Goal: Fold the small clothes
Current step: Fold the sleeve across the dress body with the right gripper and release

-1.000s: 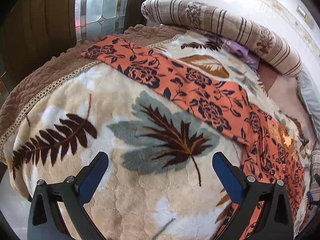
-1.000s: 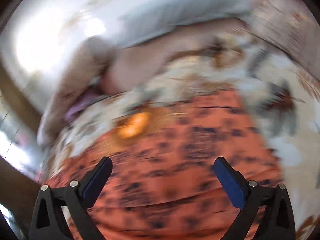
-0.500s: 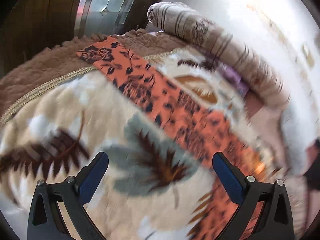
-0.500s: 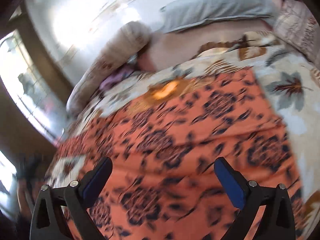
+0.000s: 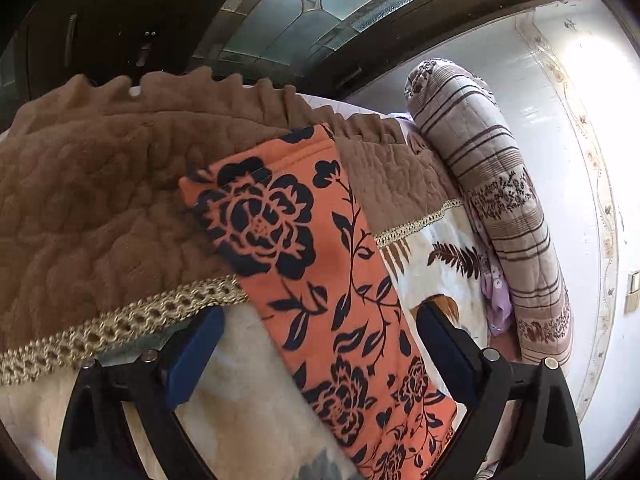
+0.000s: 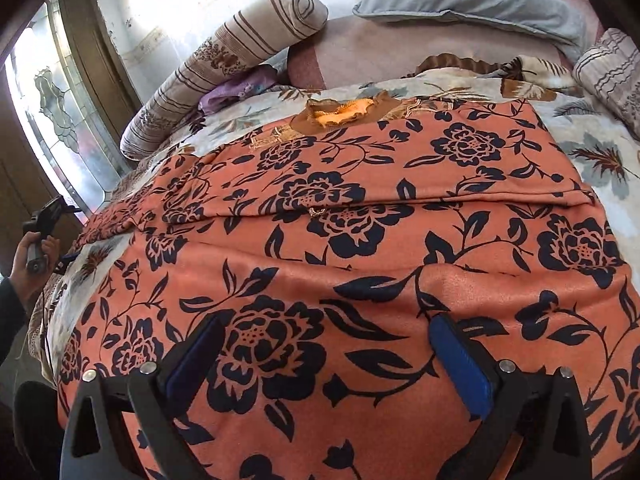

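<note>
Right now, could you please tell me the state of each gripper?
Left gripper: open, just been closing slightly, straddling the sleeve, not gripping.
Right gripper: open over the orange garment, holding nothing.

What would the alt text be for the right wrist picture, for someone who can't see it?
An orange garment printed with dark blue flowers lies spread over a leaf-patterned blanket on a bed, one sleeve folded across it. The right gripper hovers open above its near edge; striped bolster and grey pillow lie behind.

A bed's leaf-print blanket (image 6: 592, 148) carries the spread orange floral garment (image 6: 360, 248), beside a striped rolled quilt (image 6: 224, 60).
</note>
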